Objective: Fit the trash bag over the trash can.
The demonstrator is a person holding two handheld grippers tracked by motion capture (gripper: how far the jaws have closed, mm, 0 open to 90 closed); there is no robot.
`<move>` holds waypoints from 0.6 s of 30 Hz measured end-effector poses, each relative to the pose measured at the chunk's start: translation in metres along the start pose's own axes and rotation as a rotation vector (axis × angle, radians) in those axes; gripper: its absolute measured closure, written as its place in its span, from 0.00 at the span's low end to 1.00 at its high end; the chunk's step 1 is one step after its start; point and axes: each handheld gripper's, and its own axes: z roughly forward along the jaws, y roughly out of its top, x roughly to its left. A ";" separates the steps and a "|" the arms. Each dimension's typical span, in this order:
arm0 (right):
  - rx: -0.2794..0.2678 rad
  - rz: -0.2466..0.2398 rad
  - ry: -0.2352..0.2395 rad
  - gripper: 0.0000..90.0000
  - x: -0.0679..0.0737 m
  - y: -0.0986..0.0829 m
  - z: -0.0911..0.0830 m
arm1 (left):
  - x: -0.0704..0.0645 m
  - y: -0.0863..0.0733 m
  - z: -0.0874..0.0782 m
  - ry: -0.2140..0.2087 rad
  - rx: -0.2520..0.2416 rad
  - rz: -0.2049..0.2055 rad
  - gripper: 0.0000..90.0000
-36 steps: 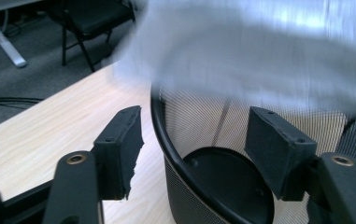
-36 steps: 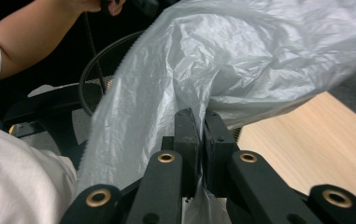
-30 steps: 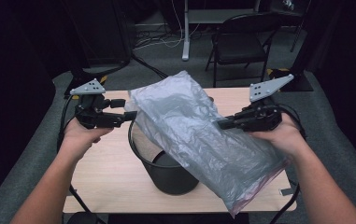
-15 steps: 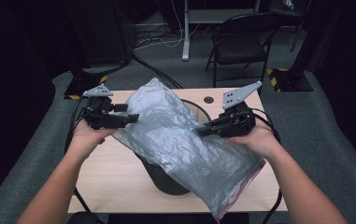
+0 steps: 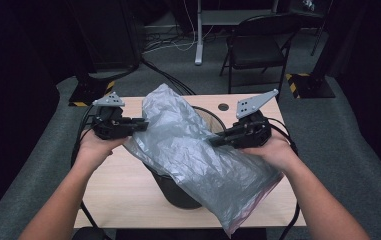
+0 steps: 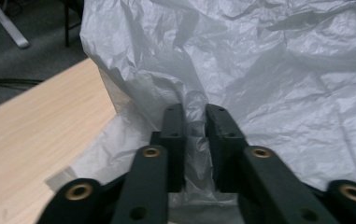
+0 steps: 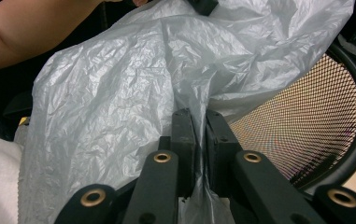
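Our left gripper (image 5: pixel 140 124): jaws pinched on grey plastic bag (image 5: pixel 193 155)'s left edge | our right gripper (image 5: pixel 217 140): jaws clamped on its right edge | bag stretched between us, draped over black mesh bin (image 5: pixel 178 192) on wooden table (image 5: pixel 123 190)

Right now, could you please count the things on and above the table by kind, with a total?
Plastic bag, grey and crinkled, held over the bin: 1
Mesh waste bin, black: 1
Handheld tools, left tool and right tool, each clamped on the bag: 2
Total: 4
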 end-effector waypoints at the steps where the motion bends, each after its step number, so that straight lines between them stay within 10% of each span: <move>1: -0.001 0.000 -0.002 0.93 0.001 0.000 0.000 | 0.000 0.002 -0.002 -0.004 0.002 0.007 0.91; 9: -0.033 -0.023 0.013 0.94 0.005 0.003 -0.002 | -0.006 0.009 -0.003 0.013 0.037 0.061 0.99; 18: -0.128 -0.036 0.015 0.94 0.011 0.010 -0.032 | -0.024 0.015 0.014 -0.080 0.044 0.107 0.99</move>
